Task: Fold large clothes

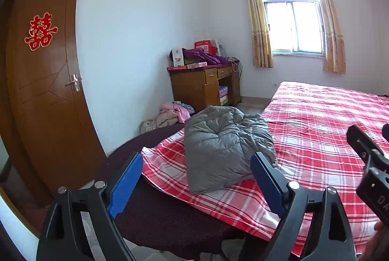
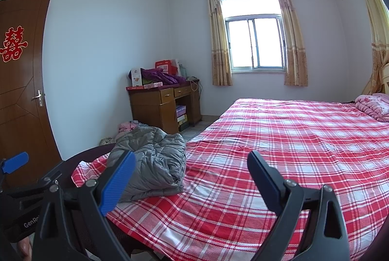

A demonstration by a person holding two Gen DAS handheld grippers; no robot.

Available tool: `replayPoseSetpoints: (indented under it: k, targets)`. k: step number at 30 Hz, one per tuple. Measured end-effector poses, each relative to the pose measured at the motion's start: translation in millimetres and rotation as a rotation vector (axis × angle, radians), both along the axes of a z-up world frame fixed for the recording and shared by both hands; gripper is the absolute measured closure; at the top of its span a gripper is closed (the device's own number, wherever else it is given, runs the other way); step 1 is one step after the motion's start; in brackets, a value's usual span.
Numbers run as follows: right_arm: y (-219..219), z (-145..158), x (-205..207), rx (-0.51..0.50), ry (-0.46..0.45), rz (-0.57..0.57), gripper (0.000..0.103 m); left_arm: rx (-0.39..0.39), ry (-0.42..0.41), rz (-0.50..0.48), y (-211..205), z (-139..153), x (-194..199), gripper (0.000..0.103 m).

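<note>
A grey quilted down jacket (image 1: 223,142) lies folded in a bundle on the near left corner of the bed with the red plaid sheet (image 1: 316,129). It also shows in the right wrist view (image 2: 155,163) on the same sheet (image 2: 279,151). My left gripper (image 1: 197,178) is open and empty, held just in front of the jacket. My right gripper (image 2: 192,178) is open and empty, above the sheet to the right of the jacket. The right gripper's body shows at the right edge of the left wrist view (image 1: 369,163).
A wooden desk (image 1: 206,86) with boxes and purple clothes stands at the far wall beside a curtained window (image 1: 294,27). A pile of pink clothes (image 1: 172,115) lies on the floor. A brown door (image 1: 46,81) is at left. A pink quilt (image 2: 374,105) lies at the bed's far right.
</note>
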State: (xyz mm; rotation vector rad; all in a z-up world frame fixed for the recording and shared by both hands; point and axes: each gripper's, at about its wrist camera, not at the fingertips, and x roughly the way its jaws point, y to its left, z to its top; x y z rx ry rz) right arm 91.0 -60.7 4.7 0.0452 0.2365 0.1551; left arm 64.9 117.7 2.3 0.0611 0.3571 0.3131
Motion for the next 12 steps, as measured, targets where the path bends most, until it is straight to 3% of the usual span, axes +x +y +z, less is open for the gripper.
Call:
replayPoseSetpoints:
  k: [6, 12]
  targets:
    - [1, -2, 1, -0.003, 0.005, -0.001, 0.008, -0.113, 0.046, -0.056, 17, -7, 9, 0.013]
    - [1, -2, 2, -0.005, 0.006, 0.000, 0.008, -0.101, 0.062, -0.039, 19, -11, 15, 0.013]
